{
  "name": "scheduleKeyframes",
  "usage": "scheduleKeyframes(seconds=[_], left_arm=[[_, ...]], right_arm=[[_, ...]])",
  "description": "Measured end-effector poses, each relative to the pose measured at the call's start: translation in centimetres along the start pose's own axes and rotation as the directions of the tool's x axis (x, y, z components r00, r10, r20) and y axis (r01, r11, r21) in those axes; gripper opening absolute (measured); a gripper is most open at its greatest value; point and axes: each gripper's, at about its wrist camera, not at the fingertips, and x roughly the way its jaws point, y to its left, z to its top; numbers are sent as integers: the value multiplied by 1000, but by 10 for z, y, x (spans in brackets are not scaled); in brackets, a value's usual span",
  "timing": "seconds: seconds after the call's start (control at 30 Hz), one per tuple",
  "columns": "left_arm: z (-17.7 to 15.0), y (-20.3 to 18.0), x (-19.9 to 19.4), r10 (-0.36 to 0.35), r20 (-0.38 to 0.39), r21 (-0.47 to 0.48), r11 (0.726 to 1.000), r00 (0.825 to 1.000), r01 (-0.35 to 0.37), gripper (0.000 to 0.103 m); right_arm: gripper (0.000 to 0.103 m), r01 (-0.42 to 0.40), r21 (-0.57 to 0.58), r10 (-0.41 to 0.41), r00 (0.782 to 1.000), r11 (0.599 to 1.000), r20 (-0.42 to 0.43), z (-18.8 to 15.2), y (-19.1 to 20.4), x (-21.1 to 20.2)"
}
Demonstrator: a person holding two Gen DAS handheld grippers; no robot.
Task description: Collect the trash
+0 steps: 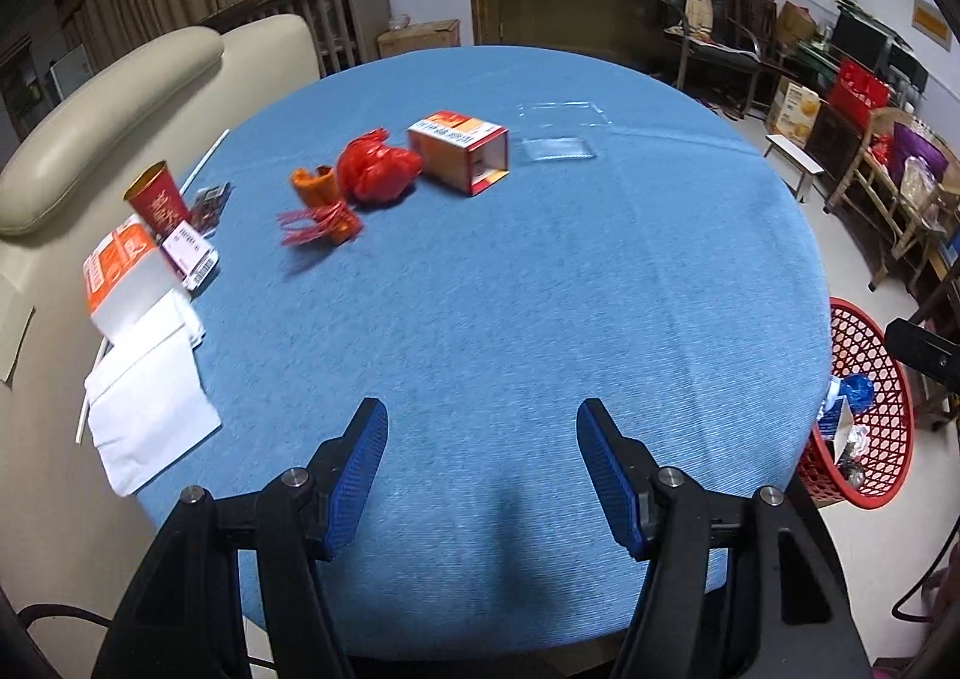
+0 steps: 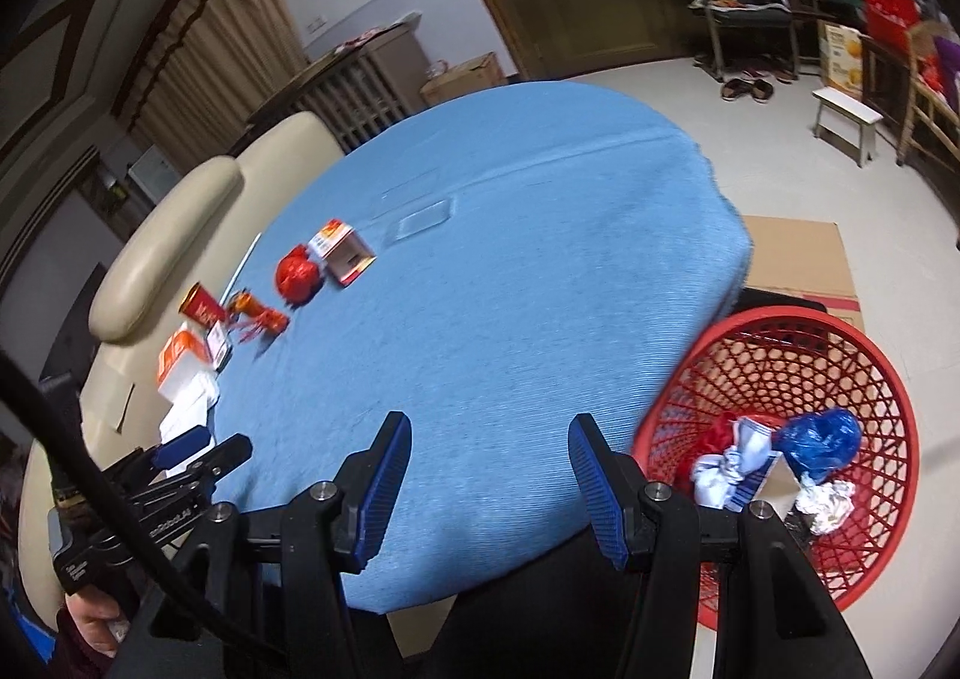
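Two grippers hang over a round blue-clothed table (image 1: 540,289), both spread with nothing between the blue pads. From the left gripper (image 1: 480,475), trash lies at ten to twelve o'clock: white napkins (image 1: 150,415), an orange-white carton (image 1: 123,277), a red paper cup (image 1: 157,202), a red plastic bag (image 1: 378,172), an open orange box (image 1: 459,150). From the right gripper (image 2: 489,484), a red mesh basket (image 2: 840,355) holding crumpled waste sits at three o'clock.

Right gripper (image 2: 489,460) hangs over the near edge of the round blue-clothed table (image 2: 540,289), jaws apart, nothing between them. Beside it, the red plastic lattice basket (image 2: 840,367) holds a crumpled blue plastic bag (image 2: 825,439) and foil.
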Motion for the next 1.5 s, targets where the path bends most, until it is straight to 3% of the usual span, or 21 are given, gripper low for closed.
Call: scheduleKeyframes(seconds=[0.27,0.53,0.9,1.1,1.37,1.5], left_arm=[[-1,35,9,35,-7,-68,997,999,-35,66],[-1,91,33,97,-57,-182,977,994,-106,66],[48,137,39,131,-22,-258,957,991,-132,66],[80,124,41,66,-2,-238,969,998,-65,67],[129,93,67,-59,-29,-234,971,998,51,67],[158,78,94,-79,-67,-265,963,995,59,67]], right_arm=[[58,-23,-74,20,999,997,-39,9,32,25],[58,-40,-121,30,996,992,-86,28,56,65],[58,-73,-191,47,990,979,-135,60,94,114],[59,-54,-216,33,995,975,-99,96,99,135],[60,-46,-137,38,998,990,-57,171,75,167],[60,-49,-68,45,997,996,-58,193,56,180]])
